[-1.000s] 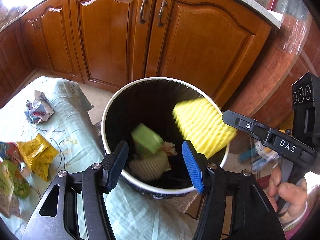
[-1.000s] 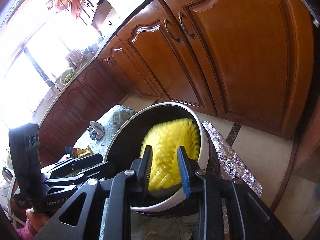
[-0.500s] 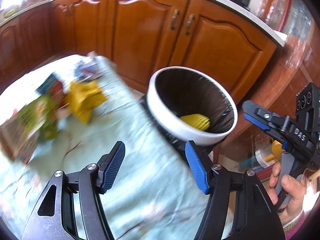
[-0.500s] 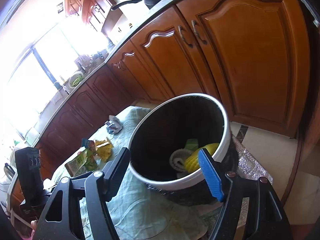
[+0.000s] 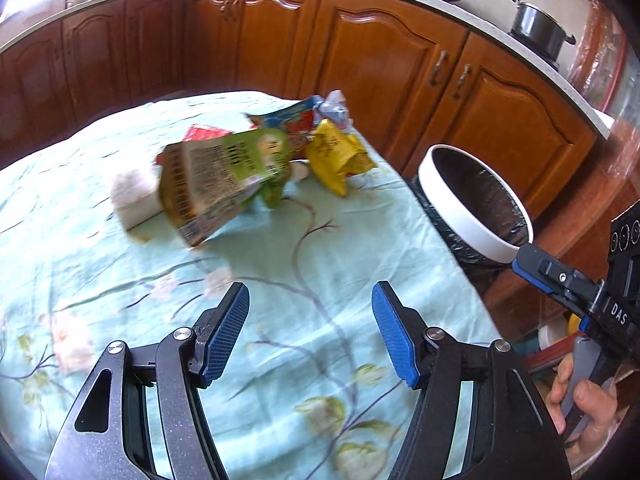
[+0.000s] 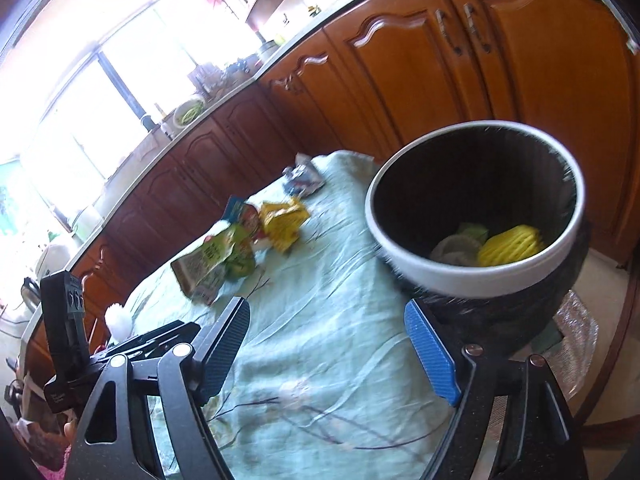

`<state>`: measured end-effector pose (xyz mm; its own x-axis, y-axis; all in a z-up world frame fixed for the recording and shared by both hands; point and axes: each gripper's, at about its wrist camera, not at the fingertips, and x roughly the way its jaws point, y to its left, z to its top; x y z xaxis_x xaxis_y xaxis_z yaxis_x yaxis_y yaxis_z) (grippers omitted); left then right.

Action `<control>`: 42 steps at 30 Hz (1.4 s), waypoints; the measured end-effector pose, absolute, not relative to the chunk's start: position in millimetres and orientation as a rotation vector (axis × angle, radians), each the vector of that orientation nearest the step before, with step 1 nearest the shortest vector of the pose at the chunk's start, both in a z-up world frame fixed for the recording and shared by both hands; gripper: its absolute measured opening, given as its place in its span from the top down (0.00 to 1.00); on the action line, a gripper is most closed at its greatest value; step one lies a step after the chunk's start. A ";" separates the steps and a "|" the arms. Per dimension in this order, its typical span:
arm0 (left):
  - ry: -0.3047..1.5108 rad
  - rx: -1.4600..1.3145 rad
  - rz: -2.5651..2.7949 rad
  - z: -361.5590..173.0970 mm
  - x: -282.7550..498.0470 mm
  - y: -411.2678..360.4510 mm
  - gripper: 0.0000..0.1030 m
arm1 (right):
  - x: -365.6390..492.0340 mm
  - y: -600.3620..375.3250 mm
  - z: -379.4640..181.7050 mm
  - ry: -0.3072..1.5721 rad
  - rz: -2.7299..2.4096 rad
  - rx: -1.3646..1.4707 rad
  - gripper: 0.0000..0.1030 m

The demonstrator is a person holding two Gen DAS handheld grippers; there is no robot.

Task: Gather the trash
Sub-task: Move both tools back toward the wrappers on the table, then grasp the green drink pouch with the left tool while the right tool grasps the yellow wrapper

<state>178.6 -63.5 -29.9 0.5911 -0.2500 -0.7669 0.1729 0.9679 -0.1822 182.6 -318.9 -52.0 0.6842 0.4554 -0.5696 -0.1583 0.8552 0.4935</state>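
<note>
Left tongs [image 5: 310, 336]: blue pads apart, nothing between them, held over the pale floral cloth [image 5: 280, 280] covering the counter. Right tongs [image 6: 328, 354]: pads wide apart, empty, positioned at the near edge of the cloth beside the bin.

Trash on the cloth, in one loose cluster well ahead of the left tongs: a green carton [image 5: 224, 180], tilted and blurred; a yellow wrapper [image 5: 338, 156] just beside it; a blue and red packet [image 5: 292, 120] behind; a crumpled foil wrapper [image 5: 334, 106] at the far edge.

White-rimmed bin [image 6: 452, 280] with black liner stands off the counter's right side. Inside: a yellow ridged item [image 6: 510, 246] and pale scraps [image 6: 454, 248]
</note>
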 end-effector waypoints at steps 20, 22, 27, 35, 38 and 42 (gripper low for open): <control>0.884 -0.107 -0.156 -24.9 189.6 -5.8 0.36 | 219.4 -248.1 -56.3 0.837 0.445 0.337 0.20; 0.878 -0.094 -0.162 -21.2 195.1 -5.0 0.36 | 225.6 -247.1 -55.5 0.837 0.447 0.343 0.20; 0.868 -0.061 -0.165 -14.2 211.2 -5.4 0.34 | 244.9 -246.8 -55.4 0.847 0.448 0.356 0.20; 0.850 -0.006 -0.164 -8.8 244.0 -6.8 0.34 | 286.8 -253.8 -56.3 0.856 0.429 0.410 0.20; 0.854 0.013 -0.168 -12.0 262.0 -6.4 0.34 | 307.5 -253.6 -60.0 0.870 0.442 0.430 0.20; 0.876 0.017 -0.182 -19.7 279.7 -5.7 0.34 | 330.6 -248.3 -64.0 0.874 0.458 0.445 0.20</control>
